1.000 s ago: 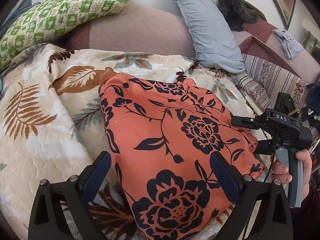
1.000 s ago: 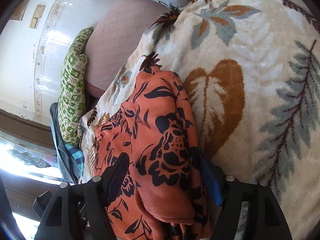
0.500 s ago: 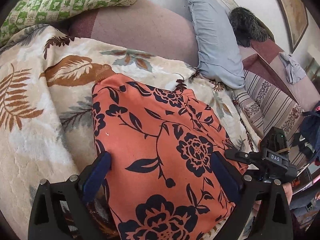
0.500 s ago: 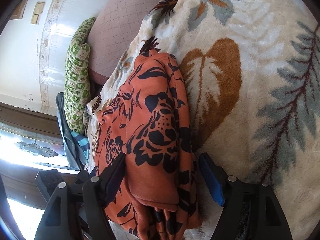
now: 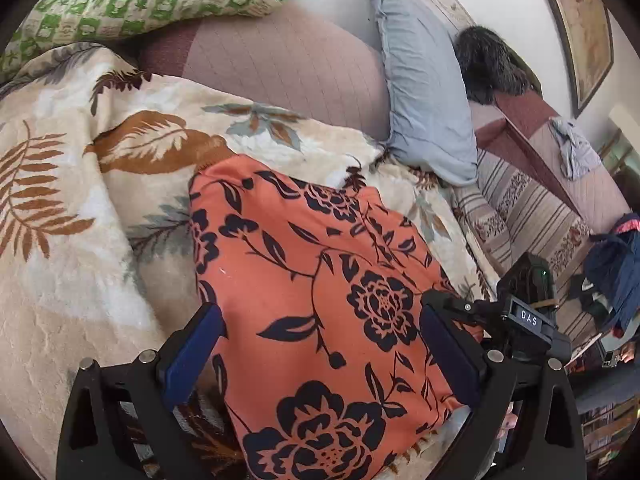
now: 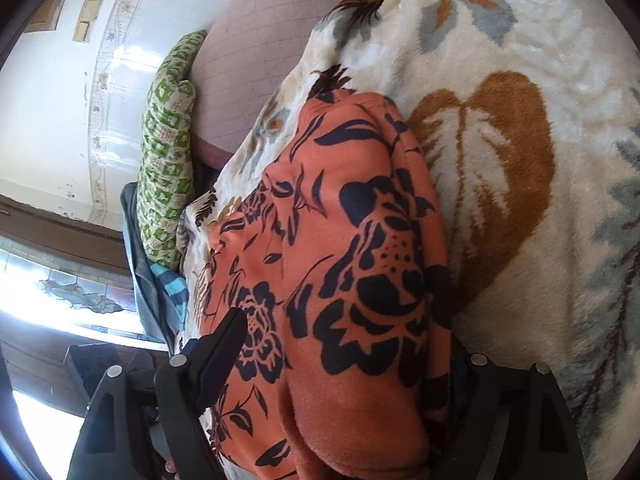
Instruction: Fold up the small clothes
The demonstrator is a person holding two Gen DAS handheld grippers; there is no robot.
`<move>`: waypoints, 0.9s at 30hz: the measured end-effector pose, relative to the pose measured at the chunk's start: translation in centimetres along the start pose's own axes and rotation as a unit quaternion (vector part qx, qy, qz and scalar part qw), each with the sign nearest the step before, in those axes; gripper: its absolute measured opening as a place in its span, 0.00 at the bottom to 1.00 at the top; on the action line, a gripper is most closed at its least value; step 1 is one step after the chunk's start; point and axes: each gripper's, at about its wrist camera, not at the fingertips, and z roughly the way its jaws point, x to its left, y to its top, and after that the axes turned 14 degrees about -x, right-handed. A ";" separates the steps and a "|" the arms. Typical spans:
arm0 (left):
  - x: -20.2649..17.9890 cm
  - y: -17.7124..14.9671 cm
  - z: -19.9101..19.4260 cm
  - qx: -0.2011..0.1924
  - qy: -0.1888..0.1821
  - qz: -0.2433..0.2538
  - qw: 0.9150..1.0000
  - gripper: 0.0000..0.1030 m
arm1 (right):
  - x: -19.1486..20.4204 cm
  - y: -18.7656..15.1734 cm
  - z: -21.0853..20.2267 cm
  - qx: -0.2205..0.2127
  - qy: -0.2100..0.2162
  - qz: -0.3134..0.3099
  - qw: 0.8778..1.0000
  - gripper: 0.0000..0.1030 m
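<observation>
I have the orange cloth [image 5: 320,312] lying on the blanket [image 5: 60,280], already doubled over, its near end bunched toward me. My left gripper [image 5: 320,360] is spread wide, a pad on either side of the cloth and neither one pinching it. My right gripper [image 6: 340,364] sits at the cloth's right edge with the folded layers between its fingers; the left finger [image 6: 218,354] stands clear of the fabric, so I judge it parted and not yet biting, though the other finger is buried under the cloth and I can't be sure. To do this fold well, I should take all layers at the edge together, not just the top one, lift low so the stack does not slide on the plush blanket, and lay the edges to meet before letting go. From the left camera the cloth's near edge runs off the bottom of the picture, and the right gripper covers the corner there. Whether a sleeve or hem is tucked under the fold, I can't make out.
</observation>
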 end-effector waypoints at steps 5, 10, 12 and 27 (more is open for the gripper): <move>-1.9 -1.2 0.8 0.010 0.012 0.078 0.997 0.96 | 0.5 -0.5 0.4 0.012 -0.030 -0.030 0.999 0.68; -1.2 -1.1 1.0 0.000 0.012 0.066 0.998 0.94 | 0.9 -0.8 0.7 0.011 -0.060 -0.066 0.996 0.57; -0.9 -0.9 0.9 -0.005 0.013 0.064 0.998 0.80 | 1.1 -1.0 0.9 0.008 -0.065 -0.074 0.995 0.56; 0.5 0.2 0.3 0.003 0.094 0.040 0.995 0.89 | 1.0 -0.8 0.9 0.005 -0.064 -0.061 0.996 0.52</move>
